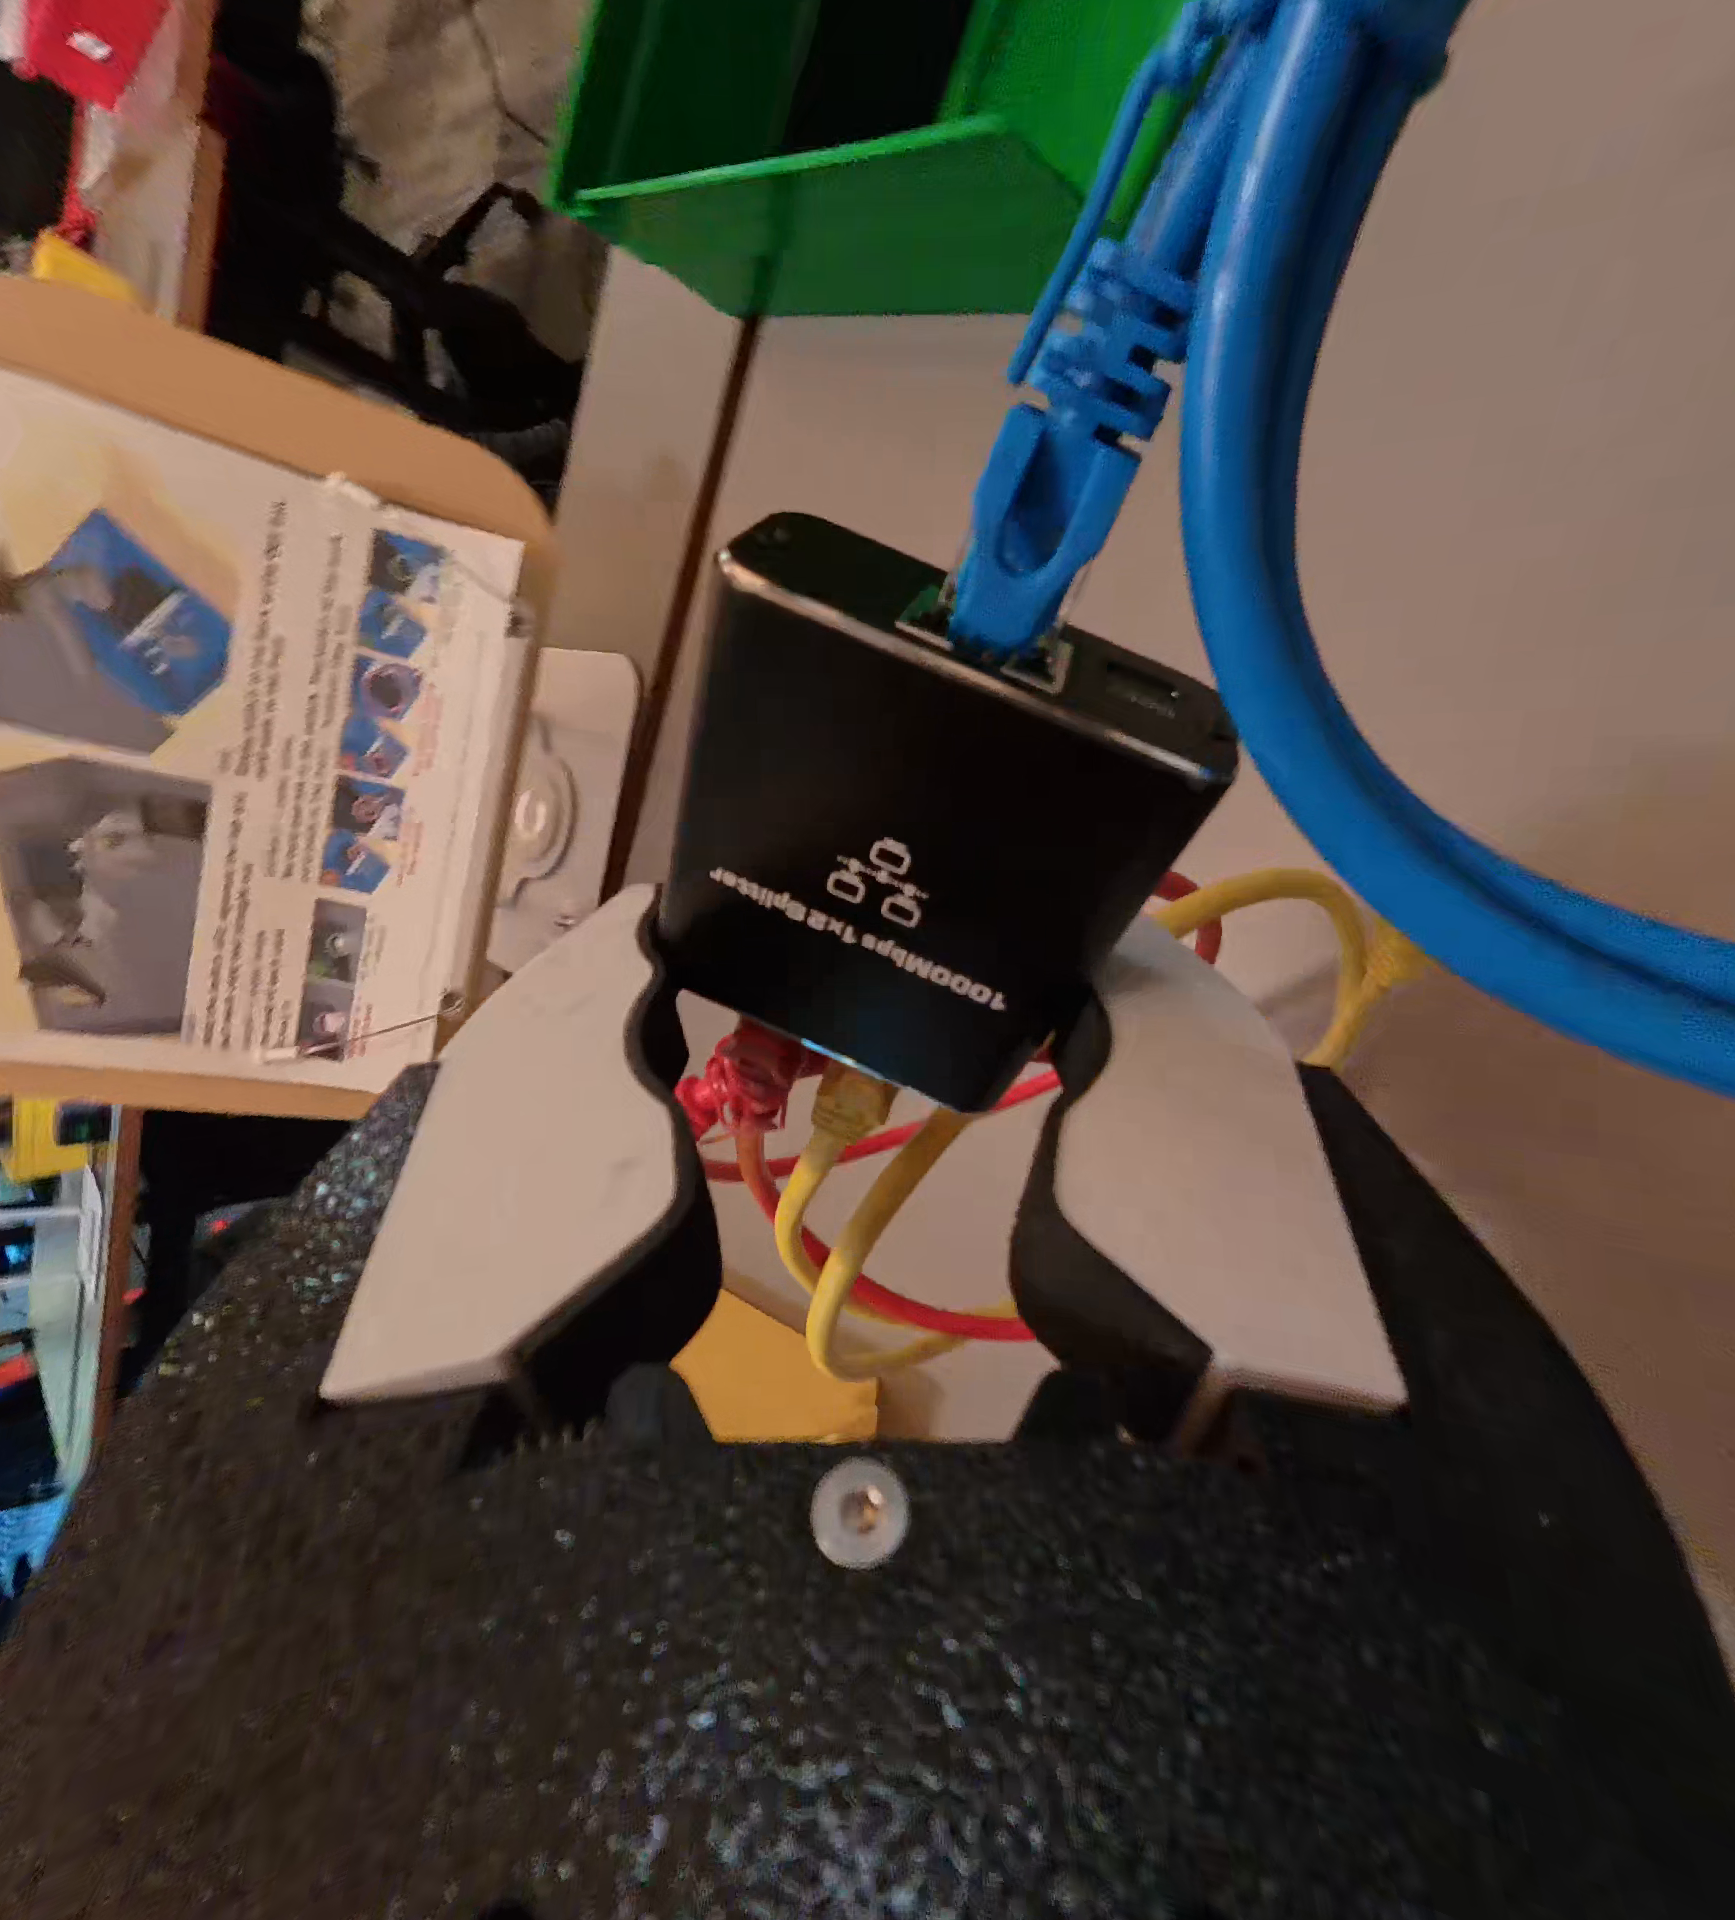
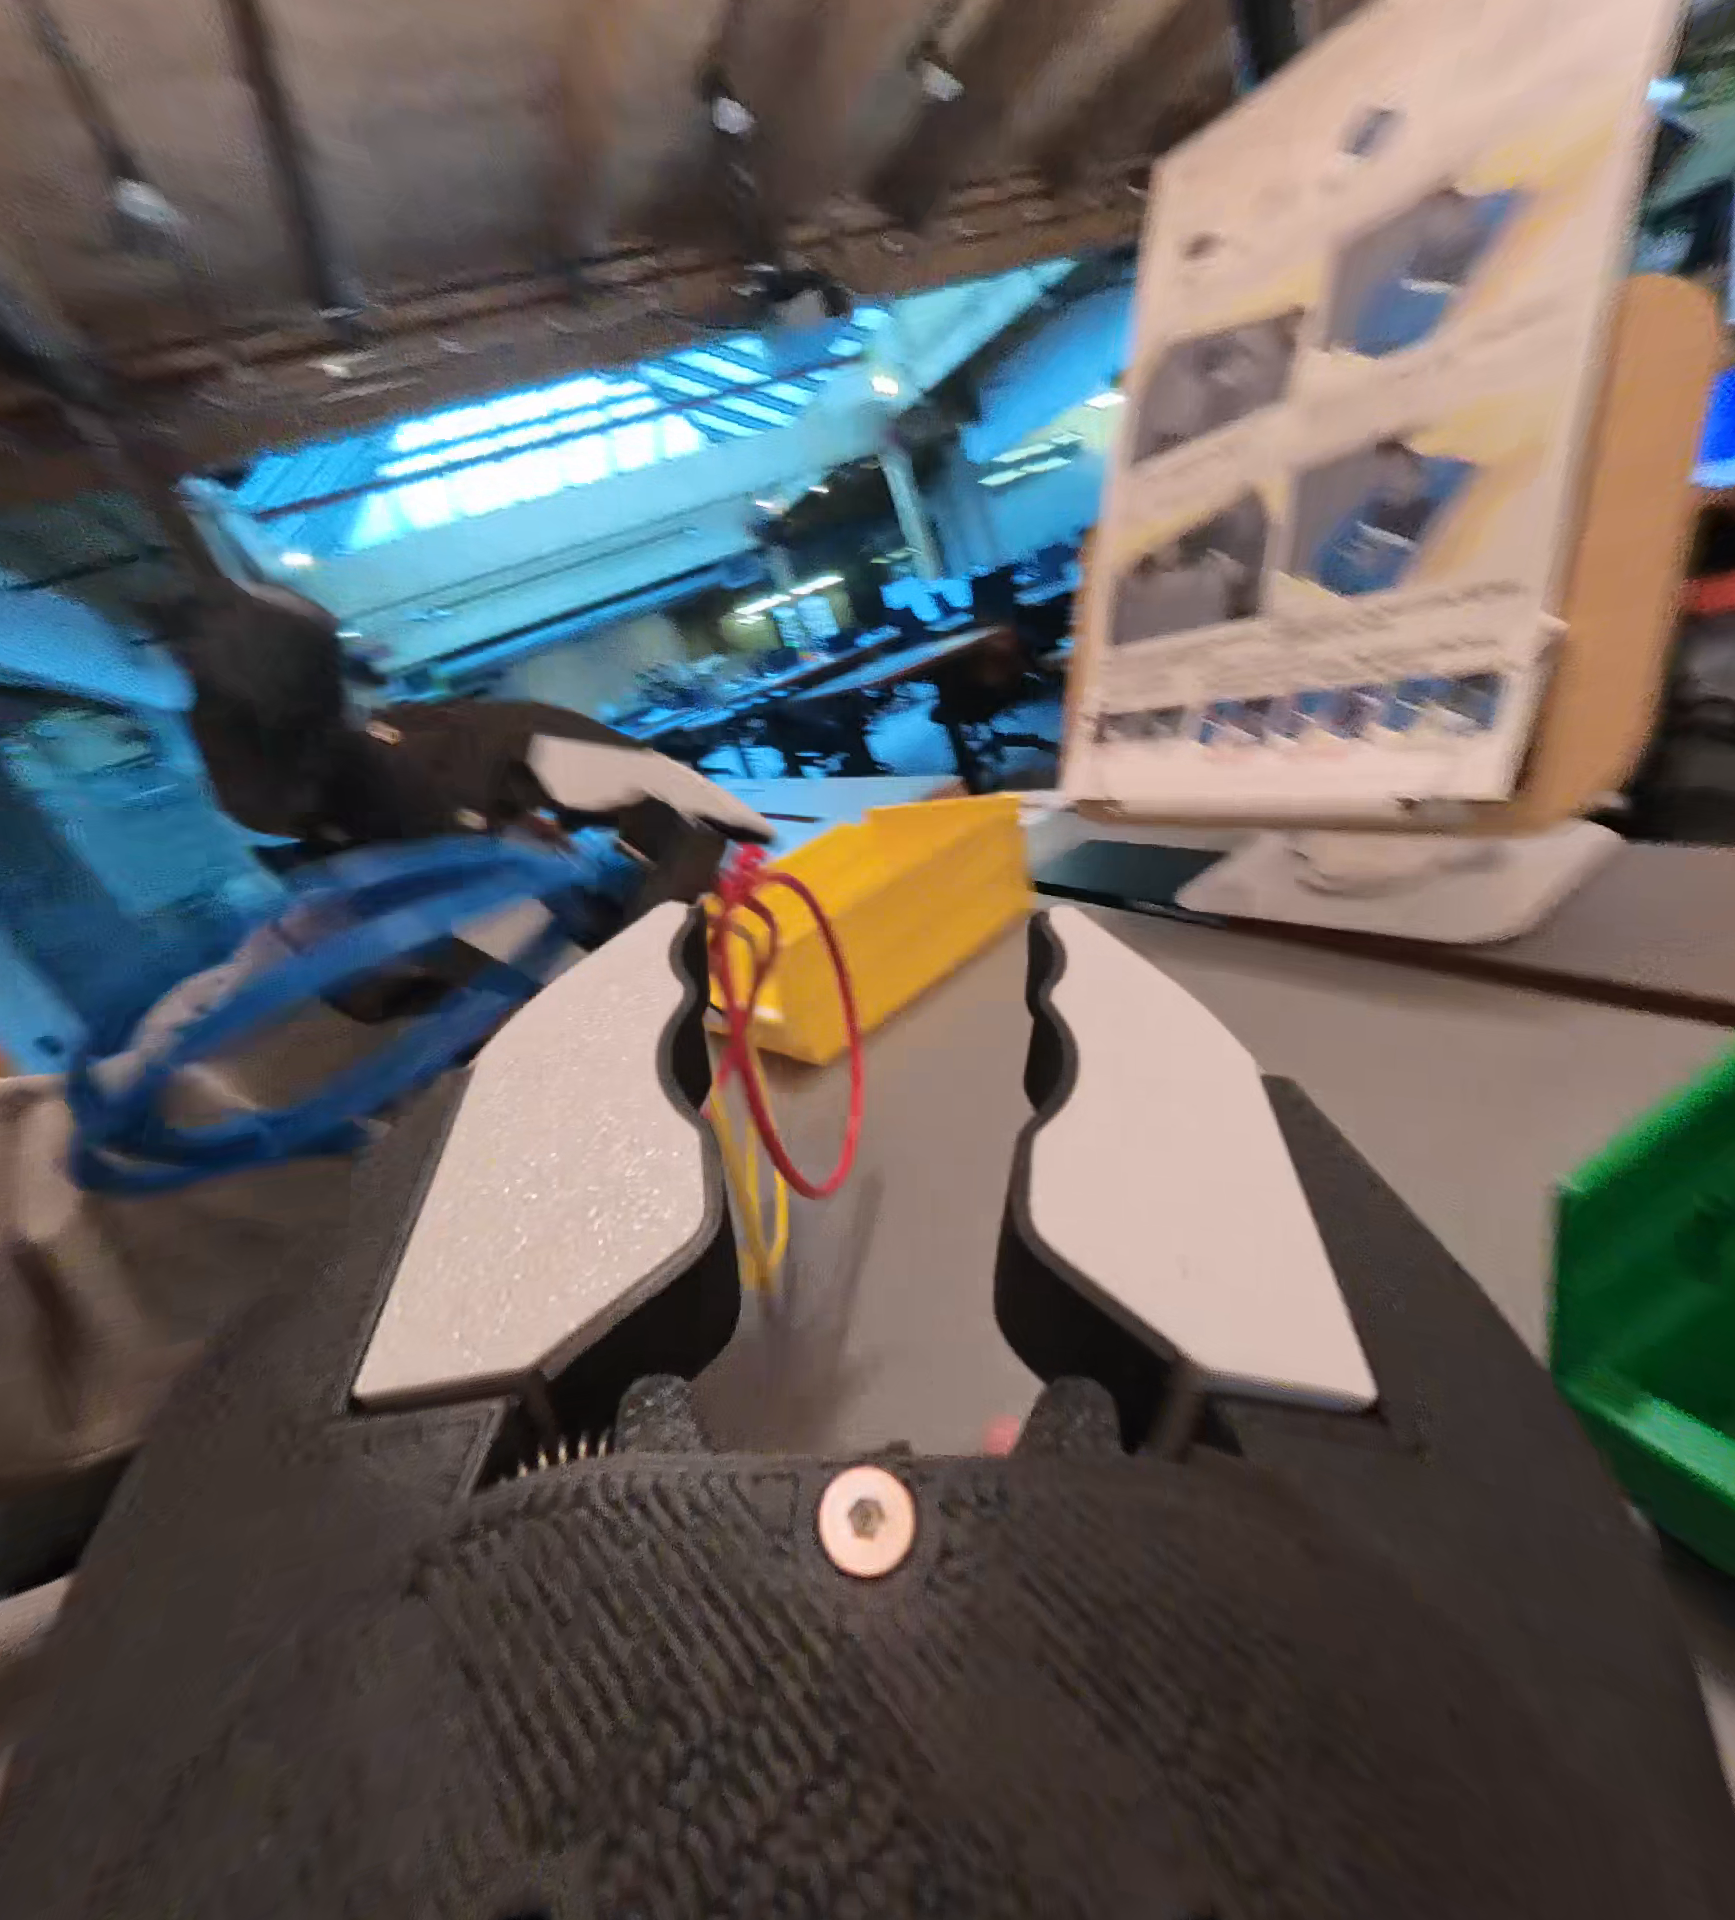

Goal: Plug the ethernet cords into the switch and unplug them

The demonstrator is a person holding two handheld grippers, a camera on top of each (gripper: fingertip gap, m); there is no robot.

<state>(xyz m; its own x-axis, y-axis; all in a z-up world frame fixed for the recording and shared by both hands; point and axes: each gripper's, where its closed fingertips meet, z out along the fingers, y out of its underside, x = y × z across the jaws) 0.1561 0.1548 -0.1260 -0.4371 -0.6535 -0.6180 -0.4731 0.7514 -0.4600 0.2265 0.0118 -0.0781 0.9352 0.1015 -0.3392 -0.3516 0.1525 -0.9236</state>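
Note:
My left gripper (image 1: 878,966) is shut on the black switch (image 1: 925,790), gripping its near end by both sides. A blue ethernet plug (image 1: 1039,520) sits in a port on the far end, and its blue cable (image 1: 1362,810) loops off to the right. A red cord (image 1: 749,1070) and a yellow cord (image 1: 842,1112) are plugged into the near end and hang below. My right gripper (image 2: 863,935) is open and empty. The red cord (image 2: 847,1039) and yellow cord (image 2: 759,1216) dangle in front of its left finger. The left gripper (image 2: 676,831) shows at the left, with the blue cable (image 2: 271,997) looped under it.
A green bin (image 1: 842,208) stands past the switch and also shows at the right of the right wrist view (image 2: 1715,1299). A yellow bin (image 2: 904,894) lies on the grey table (image 2: 1362,1039). A board with an instruction sheet (image 2: 1362,468) stands on a white base, back right. Left tips to right tips: about 15 cm.

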